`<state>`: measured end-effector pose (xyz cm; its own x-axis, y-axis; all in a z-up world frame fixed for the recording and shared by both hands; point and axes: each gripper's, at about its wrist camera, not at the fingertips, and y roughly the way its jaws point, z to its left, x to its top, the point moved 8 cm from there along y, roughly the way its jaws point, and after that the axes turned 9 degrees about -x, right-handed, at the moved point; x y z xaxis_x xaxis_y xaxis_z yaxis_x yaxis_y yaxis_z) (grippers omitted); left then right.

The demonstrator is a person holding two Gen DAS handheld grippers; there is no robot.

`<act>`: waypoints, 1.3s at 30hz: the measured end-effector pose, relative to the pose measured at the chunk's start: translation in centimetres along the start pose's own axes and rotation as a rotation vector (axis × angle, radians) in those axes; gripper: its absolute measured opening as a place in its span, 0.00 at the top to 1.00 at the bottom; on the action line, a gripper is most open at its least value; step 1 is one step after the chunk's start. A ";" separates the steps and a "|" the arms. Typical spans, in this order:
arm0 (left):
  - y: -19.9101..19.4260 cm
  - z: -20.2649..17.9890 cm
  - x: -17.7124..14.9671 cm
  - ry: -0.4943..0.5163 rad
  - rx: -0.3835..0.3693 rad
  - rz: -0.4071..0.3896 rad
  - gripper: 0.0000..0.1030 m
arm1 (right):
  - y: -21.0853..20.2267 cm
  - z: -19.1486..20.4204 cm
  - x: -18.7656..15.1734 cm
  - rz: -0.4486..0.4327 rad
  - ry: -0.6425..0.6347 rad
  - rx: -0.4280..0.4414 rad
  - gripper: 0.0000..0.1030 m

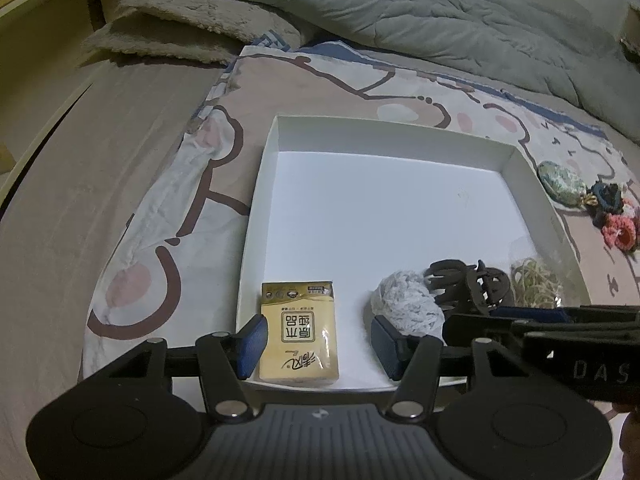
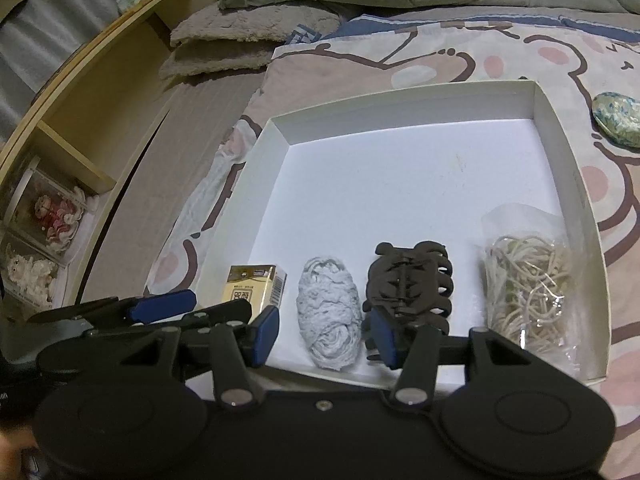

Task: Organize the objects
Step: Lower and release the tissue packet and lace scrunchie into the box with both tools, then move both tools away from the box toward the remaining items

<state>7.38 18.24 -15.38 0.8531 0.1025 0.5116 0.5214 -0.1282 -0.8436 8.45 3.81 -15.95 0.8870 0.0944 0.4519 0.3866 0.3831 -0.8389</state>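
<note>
One shallow white cardboard box (image 2: 568,168) lies on the bed, and four things sit in a row along its near edge: one yellow paper tissue pack (image 2: 256,290), one pale grey bundle of lacy fabric (image 2: 330,314), one dark brown plastic claw hair clip (image 2: 408,288) and one clear plastic bag of beige rubber bands (image 2: 532,280). Outside the box there is one green-patterned oval pouch (image 1: 560,182) and a cluster of crocheted hair ties (image 1: 614,216), whose number cannot be told.

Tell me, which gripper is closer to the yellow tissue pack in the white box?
Left. The left gripper is open with the tissue pack between its fingers. The right gripper is open farther right, around the white scrunchie.
</note>
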 end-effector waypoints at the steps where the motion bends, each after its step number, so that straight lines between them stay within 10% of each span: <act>1: -0.1 0.0 0.0 -0.004 0.000 -0.003 0.43 | -0.1 0.0 0.0 -0.002 -0.002 0.000 0.49; 18: -1.9 -1.1 0.9 -0.052 -0.024 -0.048 0.21 | -3.8 -2.1 1.6 -0.057 -0.088 -0.072 0.47; 39: -2.3 -7.9 2.5 0.006 -0.079 -0.076 0.00 | -8.7 -11.8 3.5 -0.145 -0.125 -0.229 0.10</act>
<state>8.47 11.02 -10.86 0.8109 0.1093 0.5748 0.5845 -0.1973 -0.7871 11.12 -10.08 -10.64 0.7856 0.1718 0.5944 0.5670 0.1846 -0.8028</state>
